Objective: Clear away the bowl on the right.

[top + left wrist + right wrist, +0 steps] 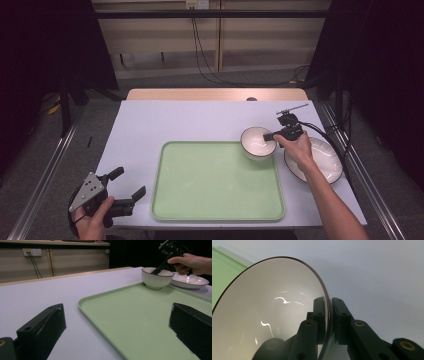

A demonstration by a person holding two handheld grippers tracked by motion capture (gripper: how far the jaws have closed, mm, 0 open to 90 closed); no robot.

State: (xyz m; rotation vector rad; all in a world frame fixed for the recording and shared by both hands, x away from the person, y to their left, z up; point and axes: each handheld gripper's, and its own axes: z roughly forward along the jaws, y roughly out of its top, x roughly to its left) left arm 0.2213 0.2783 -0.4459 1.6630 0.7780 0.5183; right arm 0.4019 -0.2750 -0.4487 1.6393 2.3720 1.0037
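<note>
Right gripper view: my right gripper [329, 320] pinches the rim of the white ceramic bowl with a dark rim [269, 312], one jaw inside, one outside. That bowl sits on the far right corner of the pale green plastic tray [200, 195], just beside the white plate [325, 160]; my left gripper [127, 186] hangs released near the tray's near left corner. A thin, glossy rim may slip or tilt the bowl if lifted.

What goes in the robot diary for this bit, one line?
right gripper: shut on bowl rim | bowl: tray corner | left gripper: open

Bowls: one, white bowl [258, 142] at the tray's far right corner
Plates: one, white plate [325, 161], right
Trays: one, green tray [218, 182], centre
Grippers: two
</note>
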